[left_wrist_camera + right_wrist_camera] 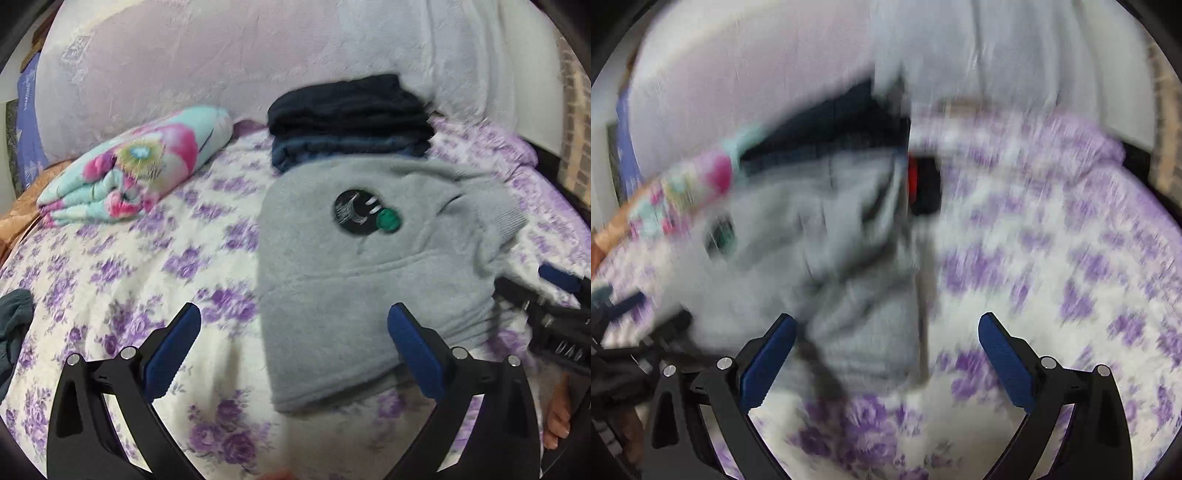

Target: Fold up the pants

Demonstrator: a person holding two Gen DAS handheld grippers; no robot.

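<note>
Left gripper (293,343) spread wide and empty over the near edge of the grey pants (354,273), right gripper (886,350) likewise released, pants folded on floral bedsheet (129,266), dark folded stack (349,118) touching behind, floral blanket (136,162) left.

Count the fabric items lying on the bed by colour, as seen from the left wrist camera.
Grey: 1, the folded grey fleece pants with a round black patch
Dark navy and black: 1 stack of folded dark garments; how many pieces it holds cannot be told
Floral pink and turquoise: 1 folded blanket
Dark teal: 1 crumpled cloth at the left edge
Total: 4
</note>
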